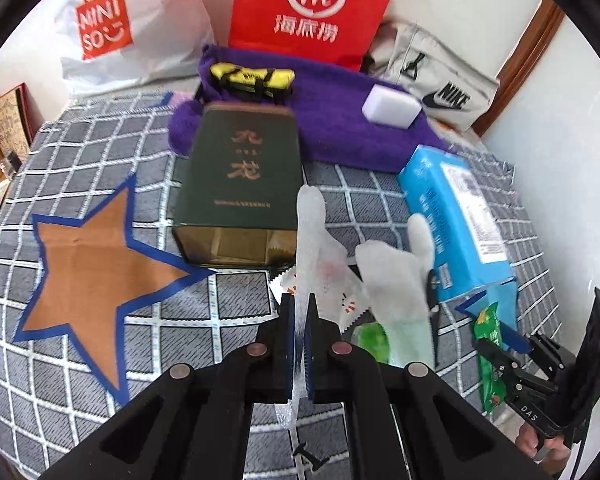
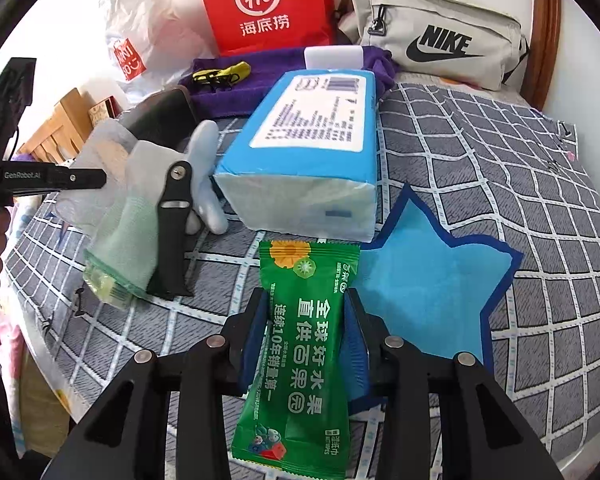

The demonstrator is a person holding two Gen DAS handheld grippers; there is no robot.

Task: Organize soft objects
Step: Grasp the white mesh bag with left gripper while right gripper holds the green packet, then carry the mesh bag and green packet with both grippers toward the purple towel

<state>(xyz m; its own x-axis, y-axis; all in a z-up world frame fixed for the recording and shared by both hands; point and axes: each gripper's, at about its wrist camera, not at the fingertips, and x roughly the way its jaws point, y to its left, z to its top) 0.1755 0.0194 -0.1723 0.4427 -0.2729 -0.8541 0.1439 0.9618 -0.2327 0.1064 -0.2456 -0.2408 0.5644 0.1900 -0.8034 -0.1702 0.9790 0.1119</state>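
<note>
Left wrist: left gripper (image 1: 299,344) pinched tight on a clear bag (image 1: 306,240) over the checked cloth (image 1: 80,380); glove (image 1: 392,276) beside it.

Right wrist: right gripper (image 2: 306,344) clamps the green packet (image 2: 300,344) beside the blue star (image 2: 432,280). Both picked up; next, carry to a sorting spot.

Glossy green plastic wet-wipe packet (image 2: 300,344), woven grey cloth cover (image 2: 480,152); purple towel (image 1: 340,136), seemingly fleecy

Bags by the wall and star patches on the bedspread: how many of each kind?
Bags: 3 (white Miniso bag, red paper bag, grey Nike bag)
Star patches: 2 (brown star, blue star)
Total: 5
</note>
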